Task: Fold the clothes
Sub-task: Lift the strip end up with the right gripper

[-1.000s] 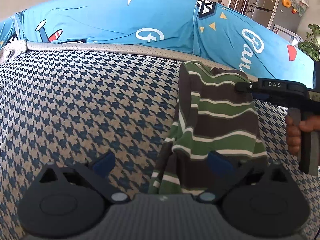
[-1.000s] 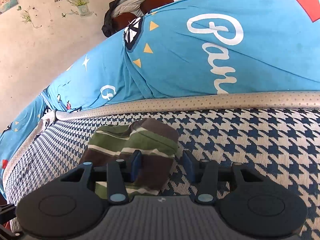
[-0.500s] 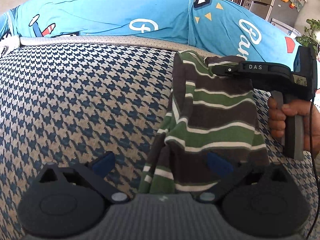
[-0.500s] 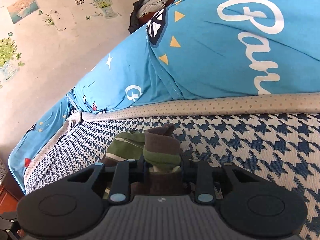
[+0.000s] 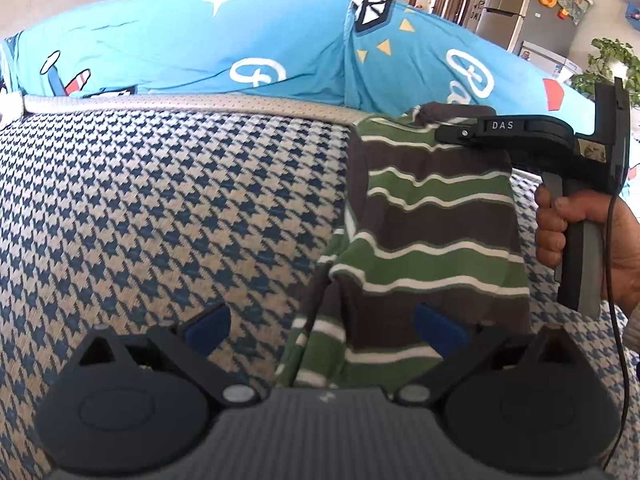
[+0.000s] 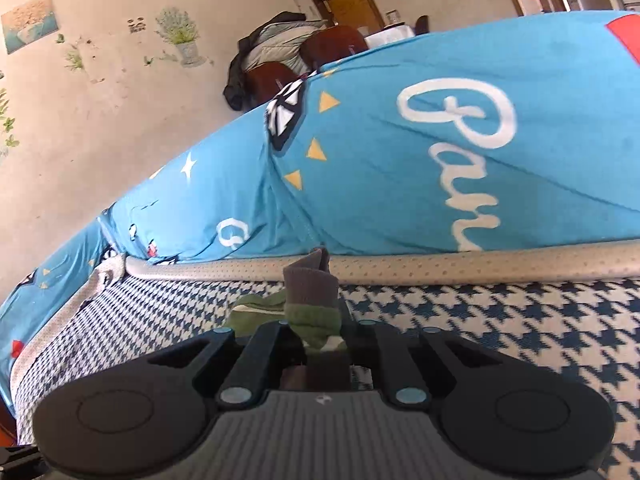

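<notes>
A green, brown and white striped garment (image 5: pixel 432 220) hangs above the houndstooth sofa seat (image 5: pixel 160 200), lifted by its top edge. My right gripper (image 5: pixel 442 134) comes in from the right, and its jaws are closing tight on that bunched edge. In the right wrist view the pinched fold (image 6: pixel 310 292) sticks up out of the right gripper (image 6: pixel 320 322). My left gripper (image 5: pixel 322 326) stands open low in front. The garment's lower part drapes between its blue pads (image 5: pixel 208 322) and over the right one. The pads do not press the cloth.
Blue printed cushions (image 5: pixel 200 52) line the sofa back behind a beige piped edge (image 5: pixel 200 100). A person's hand (image 5: pixel 560 232) holds the right gripper's handle, with a cable hanging beside it. A fridge (image 5: pixel 516 4) and a plant (image 5: pixel 608 60) stand beyond the sofa.
The right gripper went from open around the garment's top edge to shut on it and raised it. The cloth now hangs stretched taller. The left gripper stayed put, open.
</notes>
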Demonstrator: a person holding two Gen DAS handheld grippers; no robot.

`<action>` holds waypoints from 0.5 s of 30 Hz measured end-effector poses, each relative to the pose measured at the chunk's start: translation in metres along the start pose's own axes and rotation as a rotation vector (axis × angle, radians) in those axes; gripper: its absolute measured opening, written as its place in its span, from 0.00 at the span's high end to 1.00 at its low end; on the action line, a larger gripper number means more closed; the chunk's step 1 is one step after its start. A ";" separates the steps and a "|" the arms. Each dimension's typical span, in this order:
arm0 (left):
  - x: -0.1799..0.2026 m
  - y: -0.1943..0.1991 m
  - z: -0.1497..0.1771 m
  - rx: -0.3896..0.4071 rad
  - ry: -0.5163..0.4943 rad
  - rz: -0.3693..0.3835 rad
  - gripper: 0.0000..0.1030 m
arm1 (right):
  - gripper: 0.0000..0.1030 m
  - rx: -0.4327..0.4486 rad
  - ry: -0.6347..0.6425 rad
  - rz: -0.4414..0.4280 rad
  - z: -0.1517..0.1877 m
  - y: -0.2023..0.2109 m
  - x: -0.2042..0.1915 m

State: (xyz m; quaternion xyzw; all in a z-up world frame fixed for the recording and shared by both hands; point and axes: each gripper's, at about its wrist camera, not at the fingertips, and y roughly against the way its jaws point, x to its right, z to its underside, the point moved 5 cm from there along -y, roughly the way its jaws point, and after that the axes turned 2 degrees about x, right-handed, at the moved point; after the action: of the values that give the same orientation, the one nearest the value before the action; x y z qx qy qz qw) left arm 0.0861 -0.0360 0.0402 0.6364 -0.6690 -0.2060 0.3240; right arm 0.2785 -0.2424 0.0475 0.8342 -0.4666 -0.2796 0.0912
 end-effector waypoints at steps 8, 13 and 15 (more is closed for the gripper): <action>0.017 0.004 0.001 0.031 -0.055 0.035 0.01 | 0.91 0.144 -0.035 0.407 -0.033 0.087 0.073; 0.024 0.005 0.001 0.040 -0.063 0.043 0.01 | 0.91 0.214 -0.048 0.652 -0.039 0.159 0.118; 0.026 0.005 0.001 0.044 -0.059 0.041 0.01 | 0.91 0.230 -0.059 0.741 -0.035 0.184 0.133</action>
State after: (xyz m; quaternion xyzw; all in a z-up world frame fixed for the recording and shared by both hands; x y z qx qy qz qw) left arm 0.0821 -0.0609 0.0477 0.6232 -0.6956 -0.2032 0.2942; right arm 0.2181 -0.4572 0.1019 0.6054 -0.7671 -0.1974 0.0784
